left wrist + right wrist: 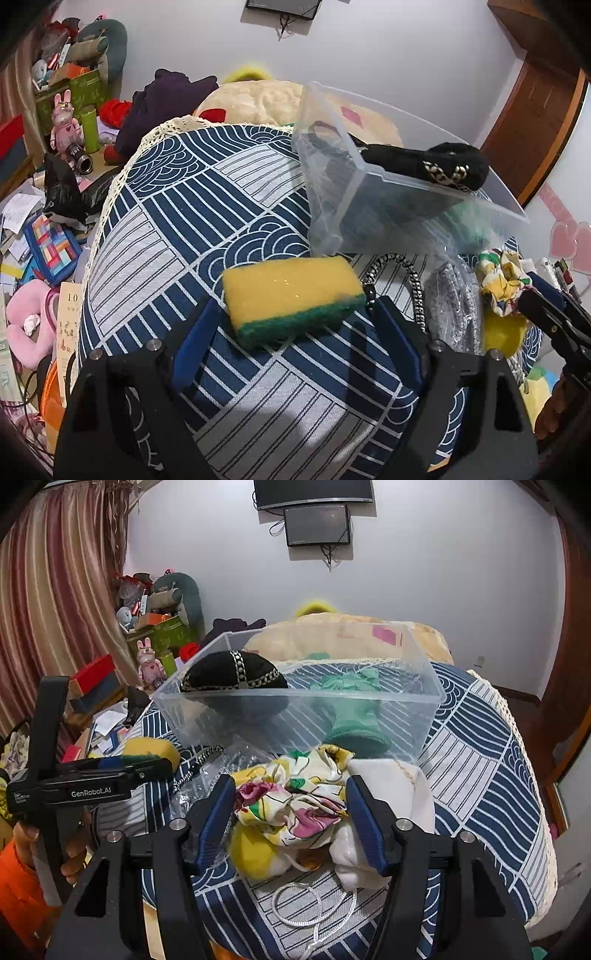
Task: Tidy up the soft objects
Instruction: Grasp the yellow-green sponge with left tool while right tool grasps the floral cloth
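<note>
A yellow and green sponge (291, 295) lies on the blue patterned cloth, between the open fingers of my left gripper (293, 325), which do not touch it. My right gripper (291, 812) is open around a floral fabric scrunchie (295, 801) that rests on a white cloth (384, 812) and a yellow plush piece (255, 853). A clear plastic box (295, 709) behind holds a black cap (232, 675) and a green sock (354, 709). The box (369, 184) and cap (436, 162) also show in the left wrist view.
A black-and-white cord (410, 280) and a crinkled plastic bag (454, 302) lie between sponge and scrunchie. A white cord loop (299, 904) lies near the table's front edge. A big cream plush (266, 99) sits behind the table. Clutter fills the floor at left (44, 236).
</note>
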`<state>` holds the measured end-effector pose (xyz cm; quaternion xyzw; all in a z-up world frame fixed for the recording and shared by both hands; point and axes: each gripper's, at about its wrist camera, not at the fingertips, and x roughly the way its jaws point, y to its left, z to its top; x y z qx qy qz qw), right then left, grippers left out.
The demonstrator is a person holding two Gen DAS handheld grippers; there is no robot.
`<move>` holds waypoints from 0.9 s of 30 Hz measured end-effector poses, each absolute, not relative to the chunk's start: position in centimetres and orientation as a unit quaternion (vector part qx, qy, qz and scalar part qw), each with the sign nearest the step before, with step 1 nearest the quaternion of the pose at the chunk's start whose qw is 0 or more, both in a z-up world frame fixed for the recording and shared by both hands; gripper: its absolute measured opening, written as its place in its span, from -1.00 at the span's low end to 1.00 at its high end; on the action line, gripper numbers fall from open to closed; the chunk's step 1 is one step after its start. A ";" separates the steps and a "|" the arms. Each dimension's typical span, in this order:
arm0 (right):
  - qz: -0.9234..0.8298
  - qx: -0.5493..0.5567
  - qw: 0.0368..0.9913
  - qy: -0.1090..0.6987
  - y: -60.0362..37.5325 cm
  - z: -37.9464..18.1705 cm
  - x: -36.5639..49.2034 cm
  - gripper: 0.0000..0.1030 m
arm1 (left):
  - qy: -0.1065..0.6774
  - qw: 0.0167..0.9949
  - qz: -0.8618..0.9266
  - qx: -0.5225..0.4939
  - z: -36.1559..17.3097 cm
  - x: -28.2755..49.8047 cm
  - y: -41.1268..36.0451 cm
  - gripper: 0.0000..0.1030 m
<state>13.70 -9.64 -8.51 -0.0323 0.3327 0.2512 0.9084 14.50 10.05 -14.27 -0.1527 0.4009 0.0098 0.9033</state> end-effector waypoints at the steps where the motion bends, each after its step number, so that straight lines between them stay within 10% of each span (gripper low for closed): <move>1: 0.253 -0.031 0.907 0.335 -9.7 -8.7 13.7 -0.07 | 0.403 0.902 0.009 -0.152 -14.3 14.5 9.9 0.67; 10: 0.255 -0.014 0.907 0.334 -10.3 -8.5 13.6 -0.59 | 0.389 0.912 0.023 -0.128 -13.7 13.8 8.4 0.25; 27: 0.249 -0.003 0.935 0.254 -11.9 -3.2 12.6 -0.59 | 0.273 0.958 0.007 -0.081 -6.1 10.5 6.5 0.23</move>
